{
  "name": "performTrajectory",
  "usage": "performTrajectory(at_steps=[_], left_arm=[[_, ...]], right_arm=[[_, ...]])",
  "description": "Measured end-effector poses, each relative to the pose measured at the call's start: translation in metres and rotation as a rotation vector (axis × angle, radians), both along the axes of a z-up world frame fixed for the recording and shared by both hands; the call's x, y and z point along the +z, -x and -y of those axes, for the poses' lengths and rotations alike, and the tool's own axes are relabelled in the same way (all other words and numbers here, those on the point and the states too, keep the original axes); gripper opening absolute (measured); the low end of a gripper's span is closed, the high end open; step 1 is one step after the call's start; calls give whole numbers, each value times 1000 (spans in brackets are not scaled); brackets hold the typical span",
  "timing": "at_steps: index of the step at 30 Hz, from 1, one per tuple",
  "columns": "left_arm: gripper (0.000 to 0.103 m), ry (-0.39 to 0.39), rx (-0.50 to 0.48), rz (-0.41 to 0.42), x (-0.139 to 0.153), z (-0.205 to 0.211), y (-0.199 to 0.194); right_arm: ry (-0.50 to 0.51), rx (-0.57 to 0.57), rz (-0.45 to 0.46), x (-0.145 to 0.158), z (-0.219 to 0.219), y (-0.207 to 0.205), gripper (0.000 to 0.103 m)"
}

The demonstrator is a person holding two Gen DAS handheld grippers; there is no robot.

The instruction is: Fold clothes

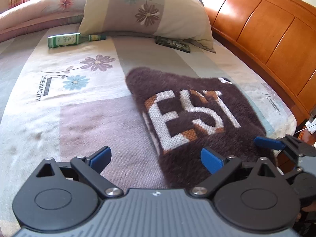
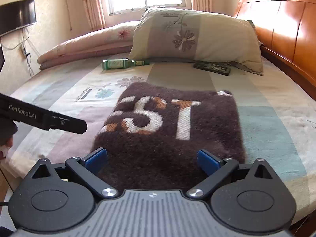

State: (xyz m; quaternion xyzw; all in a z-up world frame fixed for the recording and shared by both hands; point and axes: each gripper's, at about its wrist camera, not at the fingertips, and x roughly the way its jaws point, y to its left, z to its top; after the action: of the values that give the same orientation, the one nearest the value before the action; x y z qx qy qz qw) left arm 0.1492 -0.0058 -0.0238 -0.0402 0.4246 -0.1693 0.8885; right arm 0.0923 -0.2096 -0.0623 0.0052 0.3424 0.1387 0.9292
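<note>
A fuzzy brown garment (image 1: 197, 118) with white and orange letters lies folded into a rectangle on the bed; it also shows in the right wrist view (image 2: 169, 126). My left gripper (image 1: 156, 159) is open and empty, over the sheet at the garment's near left edge. My right gripper (image 2: 152, 161) is open and empty, just above the garment's near edge; it shows at the right in the left wrist view (image 1: 276, 144). The left gripper's body shows at the left in the right wrist view (image 2: 59, 120).
A green bottle (image 2: 120, 63) and a dark flat case (image 2: 212, 68) lie on the bed in front of a flowered pillow (image 2: 197, 37). A folded quilt (image 2: 85, 45) lies far left. The wooden headboard (image 2: 286, 35) runs along the right.
</note>
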Motion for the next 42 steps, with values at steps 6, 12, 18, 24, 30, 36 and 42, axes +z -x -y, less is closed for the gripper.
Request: performTrajectory(at_steps=[6, 12, 18, 24, 30, 36, 42], left_arm=[[97, 44, 14, 8, -3, -22, 11], [97, 94, 64, 10, -7, -46, 12], [97, 121, 66, 2, -9, -56, 16], [97, 113, 68, -7, -11, -56, 9], [97, 117, 55, -16, -8, -51, 10], [97, 100, 51, -23, -2, -37, -6], [97, 65, 4, -19, -1, -8, -20]], right_arm=[[107, 35, -56, -24, -33, 6, 103], [129, 57, -23, 6, -39, 3, 103], [241, 98, -116, -21, -59, -3, 103], [200, 33, 20, 26, -42, -20, 103], [163, -59, -67, -16, -19, -73, 103], [2, -71, -22, 8, 16, -65, 103], [6, -56, -69, -14, 35, -75, 103]])
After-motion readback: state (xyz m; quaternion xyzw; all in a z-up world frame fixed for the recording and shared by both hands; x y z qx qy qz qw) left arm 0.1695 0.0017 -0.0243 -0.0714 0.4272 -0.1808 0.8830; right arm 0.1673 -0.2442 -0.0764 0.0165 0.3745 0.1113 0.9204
